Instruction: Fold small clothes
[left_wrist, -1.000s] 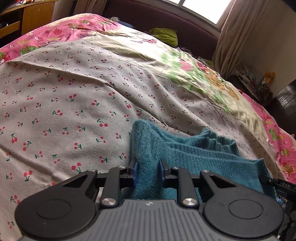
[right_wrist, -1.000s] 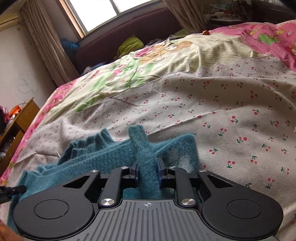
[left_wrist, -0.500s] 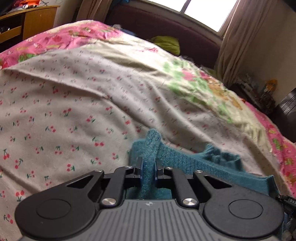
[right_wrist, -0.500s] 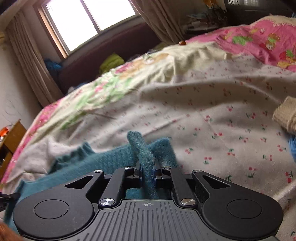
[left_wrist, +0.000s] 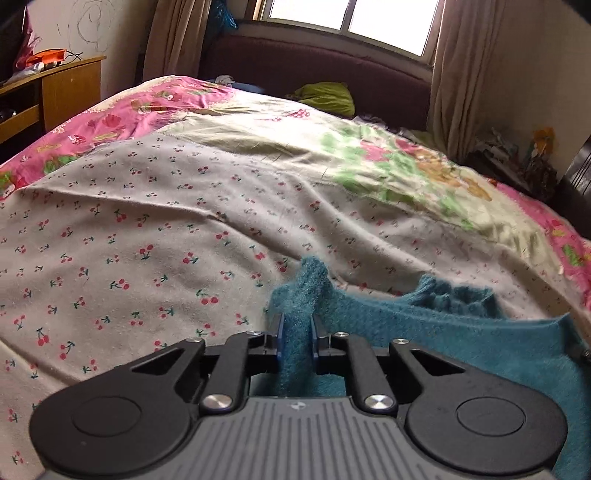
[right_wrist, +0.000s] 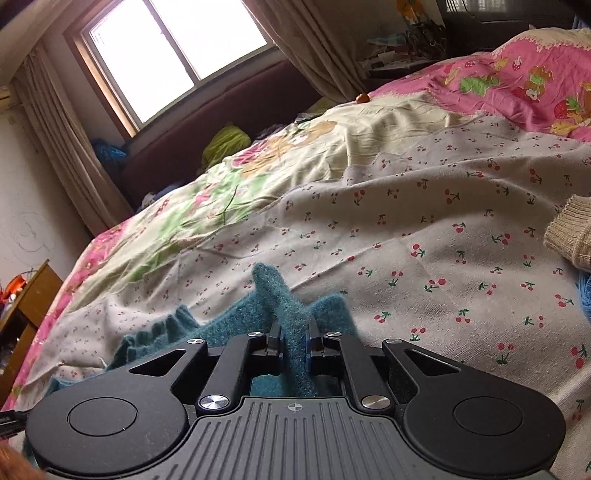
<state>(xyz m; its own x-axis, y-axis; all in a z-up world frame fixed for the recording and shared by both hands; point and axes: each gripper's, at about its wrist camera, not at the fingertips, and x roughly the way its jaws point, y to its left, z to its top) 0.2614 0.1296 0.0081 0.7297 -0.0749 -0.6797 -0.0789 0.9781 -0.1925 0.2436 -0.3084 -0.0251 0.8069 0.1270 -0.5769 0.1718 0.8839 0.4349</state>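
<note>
A teal knit sweater (left_wrist: 424, 325) lies on the cherry-print bed cover (left_wrist: 147, 221), close in front of both grippers. My left gripper (left_wrist: 297, 325) is shut on a pinched-up fold at the sweater's left corner, and the fabric sticks up past the pads. In the right wrist view the same sweater (right_wrist: 236, 325) spreads to the left, its ribbed edge showing. My right gripper (right_wrist: 293, 330) pinches a raised fold at the right corner. Its jaws are opening slightly, with the pads still pressing the fabric between them.
A beige knit garment (right_wrist: 570, 232) and something blue (right_wrist: 583, 295) lie at the right edge of the bed. A wooden desk (left_wrist: 55, 88) stands to the left. A green cloth (left_wrist: 325, 96) lies by the dark headboard under the window. Clutter fills the far right corner.
The left jaws have closed tighter on the sweater fold. Both views have tilted up and rolled, bringing the window in. The beige garment has come into the right wrist view.
</note>
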